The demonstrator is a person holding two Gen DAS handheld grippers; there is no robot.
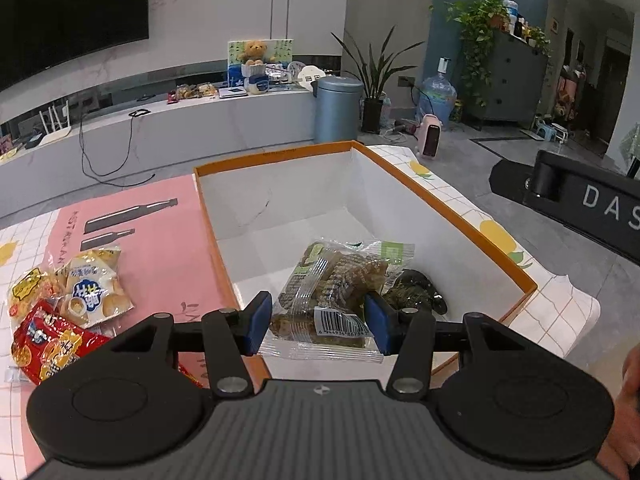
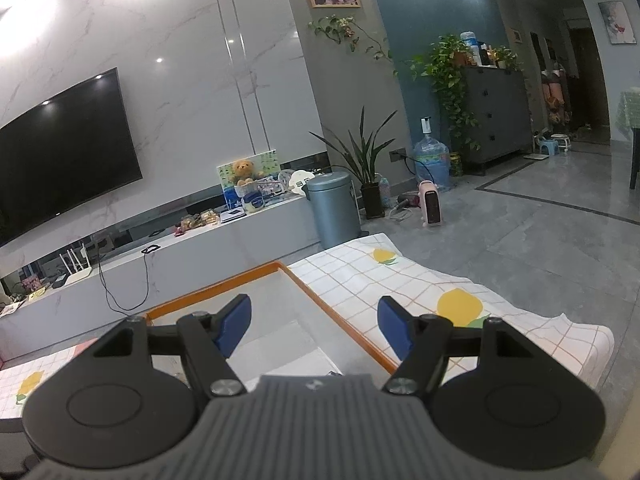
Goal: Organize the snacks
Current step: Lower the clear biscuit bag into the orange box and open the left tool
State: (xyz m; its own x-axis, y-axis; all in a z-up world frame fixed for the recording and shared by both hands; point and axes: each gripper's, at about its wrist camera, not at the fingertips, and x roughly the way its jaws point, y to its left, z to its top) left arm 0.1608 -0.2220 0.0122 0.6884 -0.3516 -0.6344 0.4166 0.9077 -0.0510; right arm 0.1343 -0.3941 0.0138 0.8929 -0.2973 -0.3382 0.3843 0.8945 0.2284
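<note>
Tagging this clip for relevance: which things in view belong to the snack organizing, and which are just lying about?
Part of the job:
- orange-rimmed box
- clear snack packet between the left claw pads
- dark snack in the box
- loose snack packets on the pink mat
- right claw, open and empty

Just lying about:
- television
- teddy bear
- blue bin
- water jug
- pink heater

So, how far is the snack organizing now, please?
Done: one dark snack packet already lies inside the orange-rimmed box. In hand: the left gripper holds a clear packet of brown snacks over the box, not yet released. Left: a small pile of snack bags still waits on the pink mat beside the box. The right gripper is open and empty.
</note>
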